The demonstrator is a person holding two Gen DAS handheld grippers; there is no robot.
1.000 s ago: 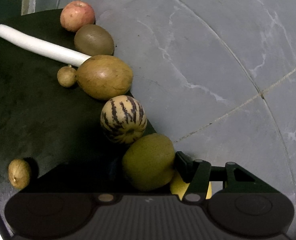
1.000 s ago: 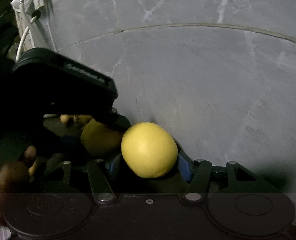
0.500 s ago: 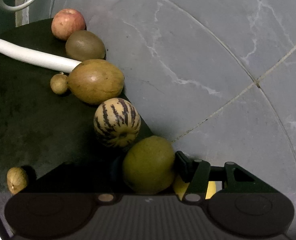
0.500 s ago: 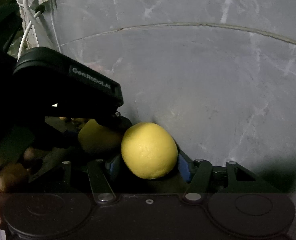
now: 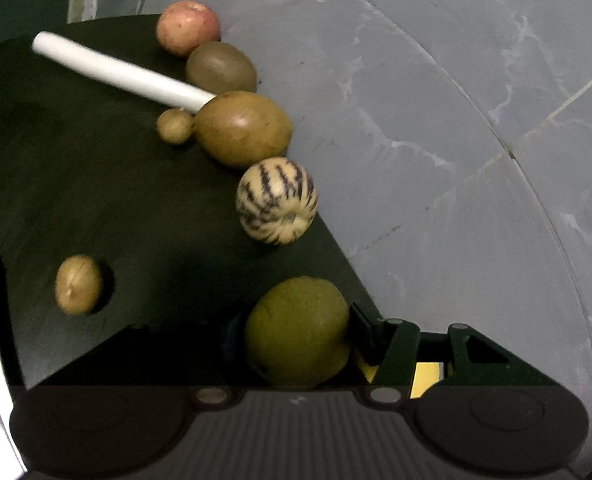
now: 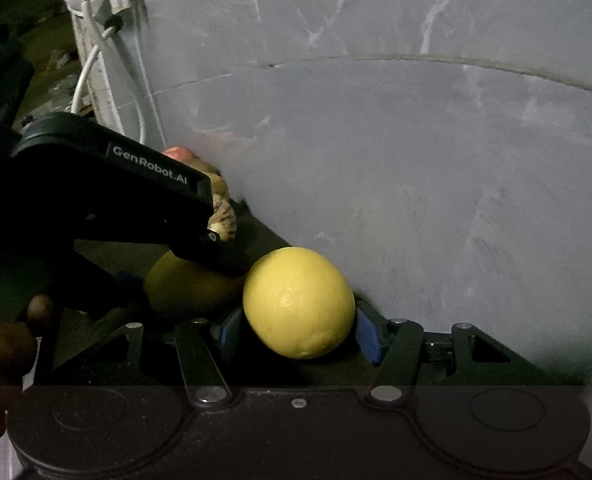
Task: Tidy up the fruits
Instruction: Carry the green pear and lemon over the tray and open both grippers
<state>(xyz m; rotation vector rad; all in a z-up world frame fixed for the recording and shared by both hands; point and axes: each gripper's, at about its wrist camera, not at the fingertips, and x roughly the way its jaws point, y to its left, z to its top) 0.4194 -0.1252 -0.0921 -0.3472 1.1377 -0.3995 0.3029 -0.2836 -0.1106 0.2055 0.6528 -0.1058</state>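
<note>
Left wrist view first: our left gripper is clenched on a green round fruit, right at the near edge of the dark mat. Beyond it, a row of fruit runs along the mat's right edge against the grey marbled wall: a striped cream melon, then a large brown oval fruit, a kiwi, and at the far end a reddish apple. A small brown round fruit sits just left of the big oval one, touching it or very nearly, and a white tube slants across the mat, its near end meeting that oval fruit. Well apart, on the near left, a small tan fruit lies alone.

Over to the right wrist view: our right gripper is clamped on a yellow lemon, blue pads pressed to both its sides, close to the wall. Just to its left we see the left gripper's black body marked GenRobot.AI, with the green fruit under it and the striped melon peeking out behind.
</note>
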